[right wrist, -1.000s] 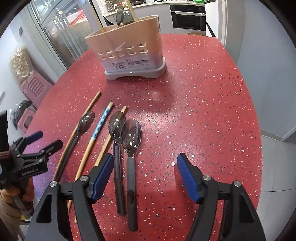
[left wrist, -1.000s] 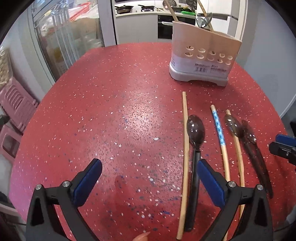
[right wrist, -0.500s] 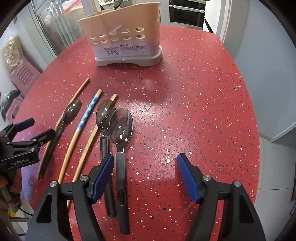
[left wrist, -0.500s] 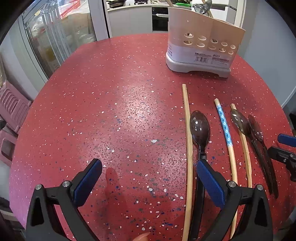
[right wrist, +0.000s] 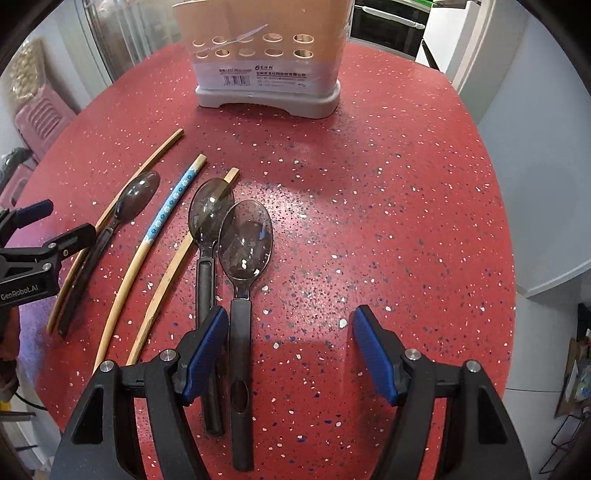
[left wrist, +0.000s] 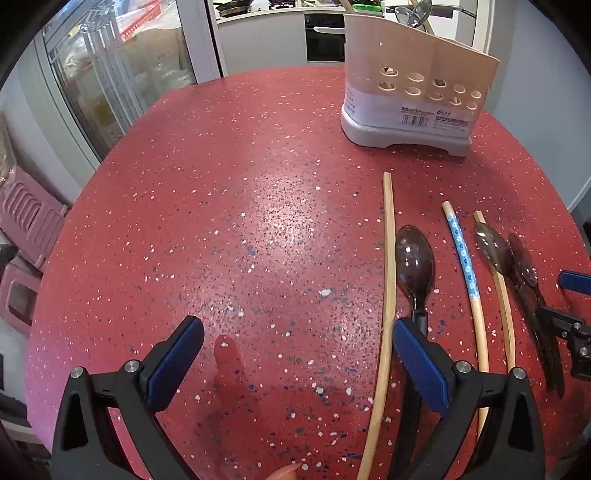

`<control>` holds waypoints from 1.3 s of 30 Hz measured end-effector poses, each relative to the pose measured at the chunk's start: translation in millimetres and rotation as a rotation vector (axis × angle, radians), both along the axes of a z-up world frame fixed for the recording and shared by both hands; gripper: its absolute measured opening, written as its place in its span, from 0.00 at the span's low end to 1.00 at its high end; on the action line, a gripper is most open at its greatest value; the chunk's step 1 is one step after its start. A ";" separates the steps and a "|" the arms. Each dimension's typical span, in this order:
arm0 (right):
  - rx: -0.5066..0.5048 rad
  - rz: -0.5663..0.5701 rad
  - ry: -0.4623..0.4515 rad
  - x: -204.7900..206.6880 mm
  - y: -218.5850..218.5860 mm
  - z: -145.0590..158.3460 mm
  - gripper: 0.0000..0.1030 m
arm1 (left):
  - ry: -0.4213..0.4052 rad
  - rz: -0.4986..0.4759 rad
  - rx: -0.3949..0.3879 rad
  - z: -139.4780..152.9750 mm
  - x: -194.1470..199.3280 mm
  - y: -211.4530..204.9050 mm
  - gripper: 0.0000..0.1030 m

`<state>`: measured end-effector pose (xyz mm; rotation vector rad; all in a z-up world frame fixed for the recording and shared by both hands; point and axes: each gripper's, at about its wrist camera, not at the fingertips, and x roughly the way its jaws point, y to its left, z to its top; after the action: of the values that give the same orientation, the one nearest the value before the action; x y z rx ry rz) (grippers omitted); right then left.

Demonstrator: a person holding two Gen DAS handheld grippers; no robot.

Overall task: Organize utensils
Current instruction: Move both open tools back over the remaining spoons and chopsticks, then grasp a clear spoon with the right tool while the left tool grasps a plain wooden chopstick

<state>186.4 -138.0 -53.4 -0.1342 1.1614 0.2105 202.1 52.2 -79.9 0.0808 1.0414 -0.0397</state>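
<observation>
A round red bench (left wrist: 229, 206) flecked with white and dark specks fills most of both views, with a bright glare patch near its middle. Beyond its far left edge stands a glass-fronted cabinet (left wrist: 110, 85) with blurred packages and something red on its shelves. Low at the left sit pink plastic stools (left wrist: 26, 221), one with a slatted top. Behind the bench runs a grey kitchen counter (left wrist: 266, 33) with a dark built-in oven (left wrist: 323, 40) and pans on top. At the right rises a pale grey wall (right wrist: 535, 166), with light floor below.
</observation>
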 end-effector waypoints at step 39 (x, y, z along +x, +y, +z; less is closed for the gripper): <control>0.166 0.068 0.113 24.9 -25.9 9.0 0.12 | 0.048 -0.211 -0.080 35.4 -25.9 -51.4 0.32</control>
<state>211.3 -163.9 -44.4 -0.0157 1.2479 0.3769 176.3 0.8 -44.4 0.1175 1.0747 -0.2761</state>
